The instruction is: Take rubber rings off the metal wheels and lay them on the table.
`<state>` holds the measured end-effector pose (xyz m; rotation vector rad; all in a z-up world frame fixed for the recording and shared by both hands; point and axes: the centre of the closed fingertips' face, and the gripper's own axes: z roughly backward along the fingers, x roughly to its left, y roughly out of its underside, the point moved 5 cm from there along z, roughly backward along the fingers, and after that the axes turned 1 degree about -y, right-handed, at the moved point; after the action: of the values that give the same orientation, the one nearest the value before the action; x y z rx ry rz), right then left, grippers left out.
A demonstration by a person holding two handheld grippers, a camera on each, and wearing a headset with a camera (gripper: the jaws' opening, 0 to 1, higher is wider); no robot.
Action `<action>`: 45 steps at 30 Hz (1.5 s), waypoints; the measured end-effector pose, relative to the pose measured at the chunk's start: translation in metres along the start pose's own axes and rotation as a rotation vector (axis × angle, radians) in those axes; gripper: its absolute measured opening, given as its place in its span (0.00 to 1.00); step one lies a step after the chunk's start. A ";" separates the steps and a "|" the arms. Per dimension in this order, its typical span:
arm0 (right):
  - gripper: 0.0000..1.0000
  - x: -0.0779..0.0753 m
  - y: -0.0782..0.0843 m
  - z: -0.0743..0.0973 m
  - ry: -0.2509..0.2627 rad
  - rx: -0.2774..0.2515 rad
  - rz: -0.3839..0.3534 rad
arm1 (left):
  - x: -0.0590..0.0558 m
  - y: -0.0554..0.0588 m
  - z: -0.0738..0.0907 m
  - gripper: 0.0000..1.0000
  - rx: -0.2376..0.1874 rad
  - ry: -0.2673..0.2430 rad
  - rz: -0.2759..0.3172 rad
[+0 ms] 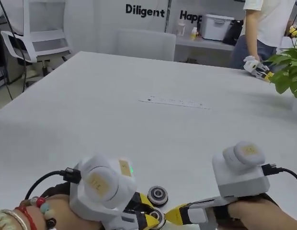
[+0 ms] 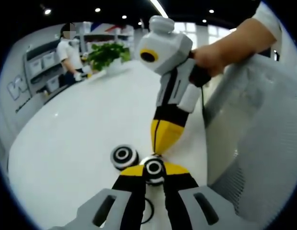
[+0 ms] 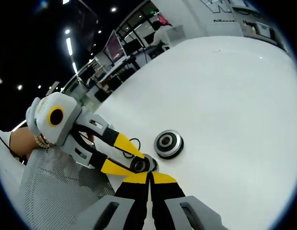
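Stripping of the first ring is the step in hand, as I read it. My left gripper [image 1: 151,219] pinches a small metal wheel [image 2: 154,168] between its yellow tips and holds it just above the tabletop [image 1: 139,120]. My right gripper [image 3: 149,178] comes in from the opposite side with its jaws pressed together, their tips touching the rim of that wheel. I cannot tell whether any rubber is actually caught between them. A second wheel [image 3: 168,143] lies flat on the tabletop just beyond both sets of tips, a little to the left of the left gripper's line, with its dark rubber ring [image 2: 114,158] in place, so I judge the task to be at an early stage. Next I need the right tips to get a real bite on the edge of the held wheel's ring, then peel outward, away from the left gripper, while the left one keeps its clamp firm. If the bite is shallow, the rubber will likely slip back into place. Once the ring is free, I lay it down beside the loose wheel.
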<state>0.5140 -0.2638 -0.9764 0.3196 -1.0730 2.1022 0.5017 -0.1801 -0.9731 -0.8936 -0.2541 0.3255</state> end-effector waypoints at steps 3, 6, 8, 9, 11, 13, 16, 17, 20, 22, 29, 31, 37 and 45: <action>0.00 0.001 -0.001 -0.001 0.006 0.002 0.010 | 0.000 0.000 0.000 0.14 0.003 -0.003 0.000; 0.00 0.001 -0.001 -0.001 0.004 0.002 0.007 | 0.000 0.000 0.000 0.14 0.004 -0.003 0.001; 0.00 0.001 -0.001 -0.001 0.004 0.001 0.004 | 0.000 0.000 0.000 0.14 0.004 -0.003 0.000; 0.00 0.002 -0.001 -0.001 0.003 0.003 0.005 | 0.000 0.000 0.000 0.14 0.004 -0.002 0.000; 0.00 0.002 -0.002 -0.001 0.003 0.004 0.009 | 0.000 0.000 0.000 0.14 0.003 -0.001 -0.001; 0.00 0.002 -0.002 -0.001 0.002 0.006 0.013 | 0.000 0.000 0.000 0.14 0.003 0.000 0.001; 0.00 0.003 -0.002 -0.001 -0.001 0.008 0.019 | 0.000 0.000 0.000 0.14 0.003 0.003 0.003; 0.00 0.003 -0.001 -0.001 -0.001 0.009 0.021 | 0.000 0.000 0.000 0.14 0.004 0.003 0.003; 0.00 0.004 -0.002 -0.001 0.000 0.010 0.030 | 0.000 0.000 0.000 0.14 0.003 0.003 0.002; 0.00 0.004 -0.002 -0.001 0.001 0.012 0.032 | 0.000 0.000 -0.001 0.14 0.003 0.005 -0.001; 0.00 0.003 -0.003 -0.001 0.007 0.013 0.033 | 0.000 0.000 -0.001 0.14 0.001 0.001 -0.001; 0.00 0.004 -0.003 -0.001 0.005 0.012 0.034 | 0.000 0.000 -0.001 0.14 0.004 0.001 0.000; 0.00 0.005 -0.004 -0.001 0.003 0.012 0.046 | 0.000 0.000 -0.001 0.14 0.003 0.002 -0.007; 0.00 0.004 -0.005 -0.001 0.007 0.015 0.056 | 0.001 -0.001 -0.002 0.14 0.001 -0.003 -0.009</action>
<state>0.5149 -0.2589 -0.9723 0.2919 -1.0739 2.1600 0.5036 -0.1814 -0.9735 -0.8904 -0.2609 0.3192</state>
